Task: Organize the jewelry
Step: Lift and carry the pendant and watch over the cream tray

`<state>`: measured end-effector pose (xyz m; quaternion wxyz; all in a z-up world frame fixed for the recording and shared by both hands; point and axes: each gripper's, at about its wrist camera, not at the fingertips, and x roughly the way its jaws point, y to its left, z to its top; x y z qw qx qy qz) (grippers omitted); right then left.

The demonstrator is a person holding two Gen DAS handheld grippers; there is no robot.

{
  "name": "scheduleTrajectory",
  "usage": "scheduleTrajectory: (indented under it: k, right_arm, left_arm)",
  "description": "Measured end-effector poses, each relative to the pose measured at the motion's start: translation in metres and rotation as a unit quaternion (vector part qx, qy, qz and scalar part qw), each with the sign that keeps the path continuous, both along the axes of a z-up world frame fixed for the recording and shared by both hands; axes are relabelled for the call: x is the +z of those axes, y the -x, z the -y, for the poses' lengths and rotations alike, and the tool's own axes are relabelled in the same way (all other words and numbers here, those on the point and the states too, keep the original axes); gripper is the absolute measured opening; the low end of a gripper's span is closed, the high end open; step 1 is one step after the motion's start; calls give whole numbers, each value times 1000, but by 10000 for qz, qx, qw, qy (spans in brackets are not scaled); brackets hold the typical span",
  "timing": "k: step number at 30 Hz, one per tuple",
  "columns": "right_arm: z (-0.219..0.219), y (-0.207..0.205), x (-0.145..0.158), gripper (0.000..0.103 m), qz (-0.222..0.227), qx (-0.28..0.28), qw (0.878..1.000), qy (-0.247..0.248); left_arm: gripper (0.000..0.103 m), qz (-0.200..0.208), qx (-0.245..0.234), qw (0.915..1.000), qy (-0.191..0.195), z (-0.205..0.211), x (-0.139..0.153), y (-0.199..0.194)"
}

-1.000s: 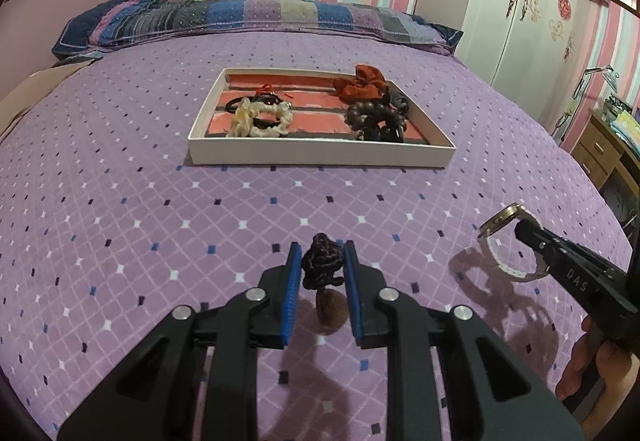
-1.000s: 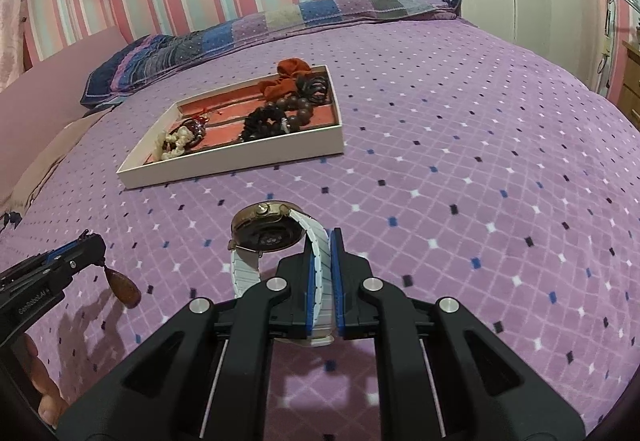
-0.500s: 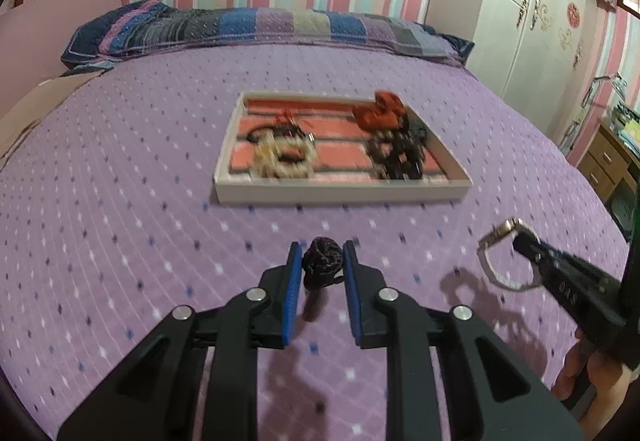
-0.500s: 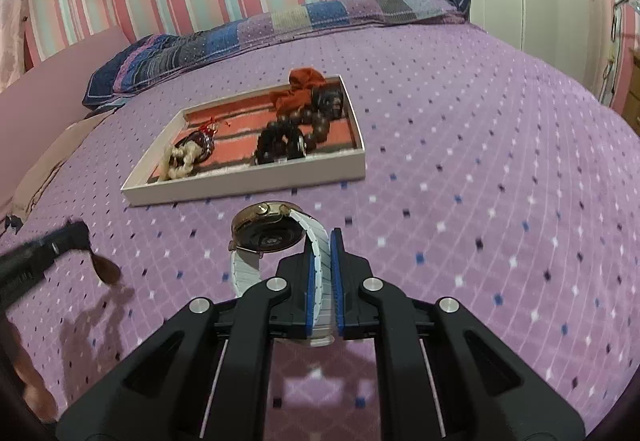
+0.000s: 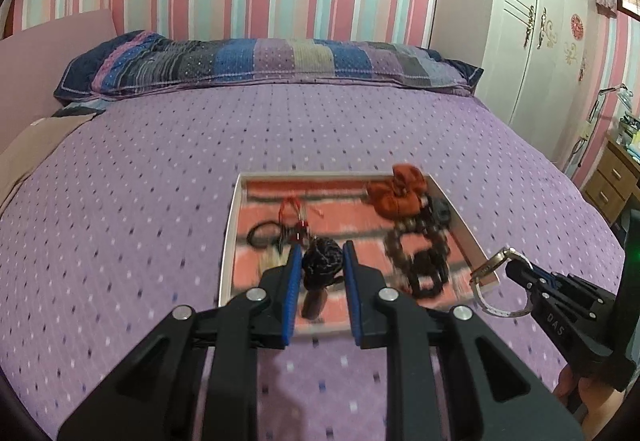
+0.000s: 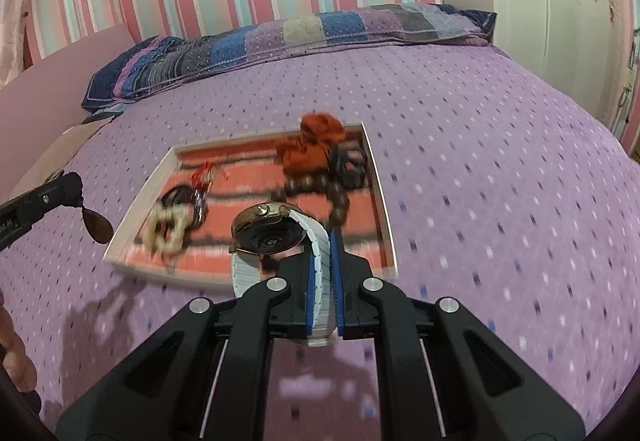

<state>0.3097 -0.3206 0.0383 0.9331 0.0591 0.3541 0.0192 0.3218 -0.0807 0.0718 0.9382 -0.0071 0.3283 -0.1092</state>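
Note:
My left gripper (image 5: 320, 261) is shut on a bunched dark cord necklace (image 5: 322, 267) with a brown pendant (image 6: 97, 228) hanging below it, held over the near edge of the white jewelry tray (image 5: 226, 241). My right gripper (image 6: 322, 261) is shut on the white strap of a gold-cased watch (image 6: 268, 231), held above the tray's (image 6: 378, 193) near side. The tray holds an orange scrunchie (image 5: 398, 191), dark bead bracelets (image 5: 420, 249), a black hair tie (image 5: 260, 233), a red charm (image 5: 294, 209) and a cream bracelet (image 6: 166, 227).
The tray lies on a purple dotted bedspread (image 5: 120, 201). A striped pillow (image 5: 260, 65) lies along the head of the bed. A white wardrobe (image 5: 540, 21) and a wooden drawer unit (image 5: 612, 181) stand to the right.
Both grippers have moved forward and up toward the tray, carrying the necklace and the watch. They now hang over the tray's near side instead of the bedspread in front.

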Motion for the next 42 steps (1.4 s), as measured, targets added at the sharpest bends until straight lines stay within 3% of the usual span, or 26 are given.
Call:
scheduleTrajectory:
  k: [10,18,31,40,42]
  right_arm:
    - [1,-110,-30,8,-484,-114,9983,-318]
    - [-4,-155,-45,8,-876,-148,9960,-113]
    - [-13,-159,-66,9,-1033,-115,9943,255]
    - [-20,-158,-71,15,-935,-31,9946,460]
    - [-21,-158,-71,21,-938,-13,9945,462]
  left_arm:
    - [21,-435,111,9990,-39,7,-36,-109]
    - [21,-769,333,9959,-325,1,-75,-156]
    - [21,-940,446,9929,-572,-12,-103,-155]
    - [22,-1030,402,9921,-599,-10,-110,-152]
    - [22,-1051,407,9920,-576,-10,-110,-151]
